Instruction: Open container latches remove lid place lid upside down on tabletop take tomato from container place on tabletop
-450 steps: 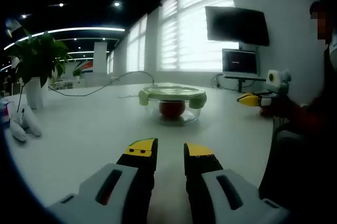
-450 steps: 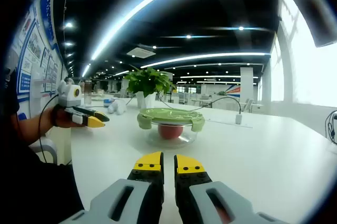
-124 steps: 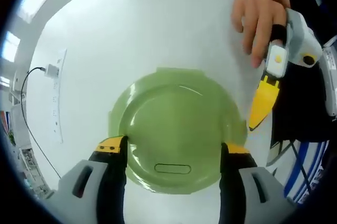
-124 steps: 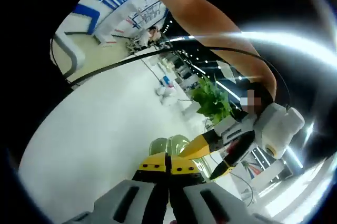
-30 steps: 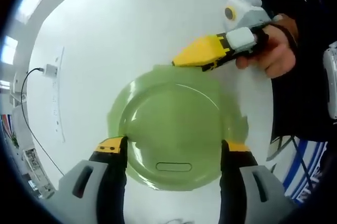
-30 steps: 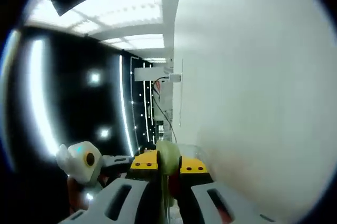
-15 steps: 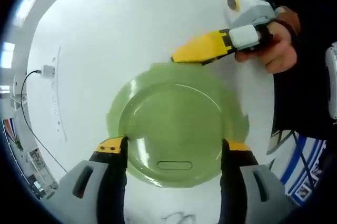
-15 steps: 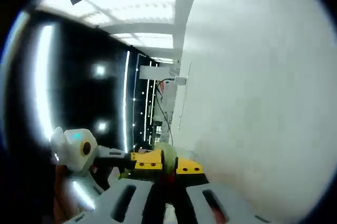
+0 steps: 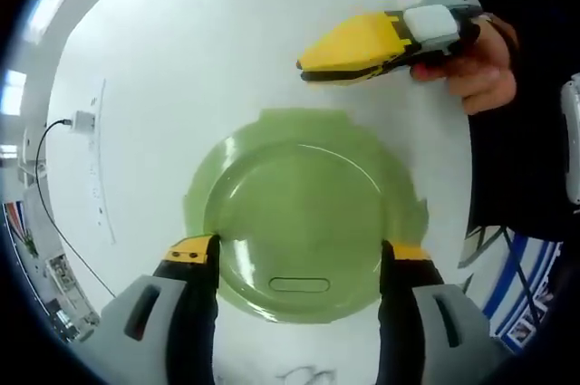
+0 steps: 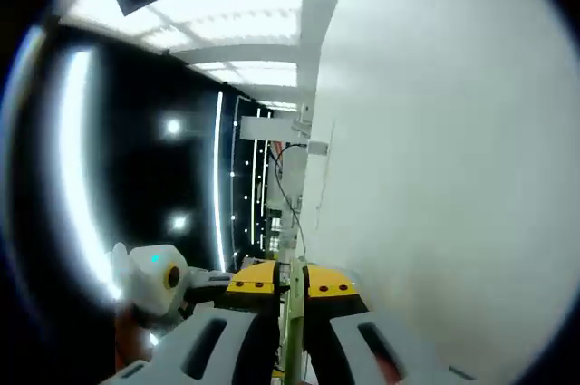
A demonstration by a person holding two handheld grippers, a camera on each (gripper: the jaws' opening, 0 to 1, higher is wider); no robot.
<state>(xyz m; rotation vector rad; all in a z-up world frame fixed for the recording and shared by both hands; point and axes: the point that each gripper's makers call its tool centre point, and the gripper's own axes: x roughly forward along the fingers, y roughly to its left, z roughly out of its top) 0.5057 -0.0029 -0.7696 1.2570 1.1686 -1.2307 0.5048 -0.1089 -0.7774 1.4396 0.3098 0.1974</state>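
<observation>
On the white counter [image 9: 181,86] sits one green lid [image 9: 304,213], the left claw [image 9: 299,254] spread wide around it; the right claw [image 9: 313,63] hovers closed beside its rim.

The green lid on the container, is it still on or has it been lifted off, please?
Still on, as far as visible: the green lid lies flat between the left gripper's spread jaws. Latch states cannot be told.

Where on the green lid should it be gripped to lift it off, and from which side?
Probably by the rim, from above. The green lid is a flat round disc lying level, and the left gripper already straddles its near edge, jaws wide on opposite rim points. The small tabs projecting from the rim offer thin edges to pinch.
</observation>
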